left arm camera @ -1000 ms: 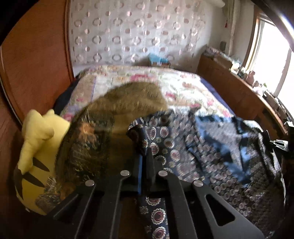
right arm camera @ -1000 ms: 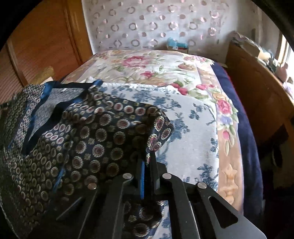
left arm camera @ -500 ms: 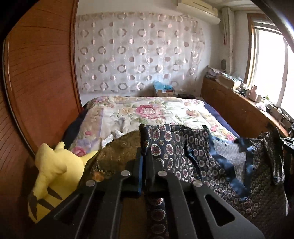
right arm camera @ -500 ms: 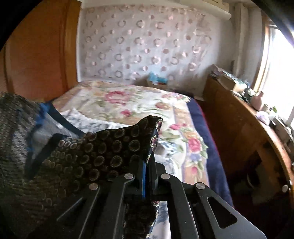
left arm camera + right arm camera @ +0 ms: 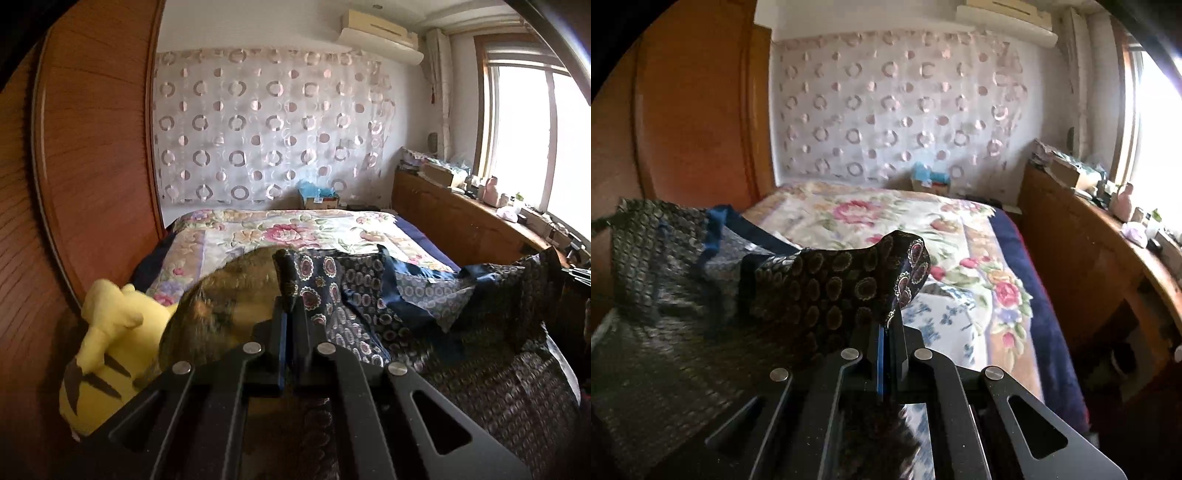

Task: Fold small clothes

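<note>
Both tongs are clamped on the patterned garment (image 5: 369,295): left tongs (image 5: 291,321), right tongs (image 5: 890,325); it hangs spread above the bed (image 5: 960,236), so folding seems hardly begun

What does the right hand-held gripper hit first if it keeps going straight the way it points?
The right hand-held gripper is already shut on the patterned garment, whose pinched corner sticks up ahead of its tips. Past that, probably the floral bedspread below; depth is hard to judge.
</note>
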`<state>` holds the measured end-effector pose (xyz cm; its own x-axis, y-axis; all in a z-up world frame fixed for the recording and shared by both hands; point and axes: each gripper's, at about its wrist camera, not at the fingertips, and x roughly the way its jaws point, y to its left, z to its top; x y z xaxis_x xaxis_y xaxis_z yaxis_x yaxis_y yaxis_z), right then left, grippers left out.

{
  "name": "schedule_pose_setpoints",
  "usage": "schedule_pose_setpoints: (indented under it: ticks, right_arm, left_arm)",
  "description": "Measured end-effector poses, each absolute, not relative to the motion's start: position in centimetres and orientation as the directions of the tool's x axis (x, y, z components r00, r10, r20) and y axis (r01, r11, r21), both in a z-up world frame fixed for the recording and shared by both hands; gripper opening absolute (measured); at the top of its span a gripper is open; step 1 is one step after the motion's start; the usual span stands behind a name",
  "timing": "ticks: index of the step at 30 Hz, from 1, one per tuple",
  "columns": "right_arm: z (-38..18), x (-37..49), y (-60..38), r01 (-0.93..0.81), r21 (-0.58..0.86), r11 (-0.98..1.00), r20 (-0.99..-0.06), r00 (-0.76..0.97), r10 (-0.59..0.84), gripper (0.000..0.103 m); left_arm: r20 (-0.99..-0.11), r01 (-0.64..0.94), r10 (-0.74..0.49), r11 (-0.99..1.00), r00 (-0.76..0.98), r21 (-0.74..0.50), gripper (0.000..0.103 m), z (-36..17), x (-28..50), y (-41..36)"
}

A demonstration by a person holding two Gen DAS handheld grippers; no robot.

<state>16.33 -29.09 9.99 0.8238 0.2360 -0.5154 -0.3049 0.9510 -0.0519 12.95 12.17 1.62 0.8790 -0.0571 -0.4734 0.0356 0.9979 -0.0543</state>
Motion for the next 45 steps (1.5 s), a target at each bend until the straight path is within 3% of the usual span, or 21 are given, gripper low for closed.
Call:
schedule_pose_setpoints:
  ticks: [17, 30, 34, 37, 40, 42, 45]
  right_arm:
    - [4.4, 4.1, -35.6, -0.321, 0.04, 0.946, -0.559, 0.778, 0.288, 0.001]
    - [6.1, 2.7, -33.9, -0.347, 0.005, 0.938, -0.637, 0.722, 0.271, 0.002]
    - [6.6, 2.3, -33.5, -0.358, -0.02, 0.934, -0.606, 0.747, 0.273, 0.005]
    - [7.6, 2.1, -33.5, -0.352, -0.042, 0.935, -0.586, 0.767, 0.262, 0.013]
    - [8.8, 2.0, -33.9, -0.35, -0.038, 0.936, -0.56, 0.783, 0.27, 0.027]
    - [9.5, 2.0, -34.0, -0.342, -0.047, 0.939, -0.544, 0.797, 0.263, 0.041]
    - [9.9, 2.3, -34.4, -0.33, -0.045, 0.943, -0.528, 0.809, 0.258, 0.043]
  left_arm:
    - [-0.471, 0.021, -0.068, 0.994, 0.879, -0.105, 0.003, -2.2, -0.2, 12.6]
    - [-0.571, -0.02, 0.003, 1.0, 0.821, -0.024, 0.003, -5.3, -3.2, 13.2]
    - [-0.578, -0.013, 0.005, 1.0, 0.816, -0.01, 0.019, -5.0, -3.3, 13.2]
    - [-0.55, -0.012, 0.002, 1.0, 0.835, -0.014, 0.041, -4.1, -3.7, 13.6]
    - [-0.533, -0.012, 0.003, 1.0, 0.846, -0.013, 0.049, -3.2, -3.4, 14.3]
    - [-0.527, -0.012, 0.011, 1.0, 0.85, 0.001, 0.06, -2.8, -2.8, 14.7]
    - [-0.529, -0.013, 0.018, 1.0, 0.848, 0.014, 0.062, -2.7, -0.9, 15.8]
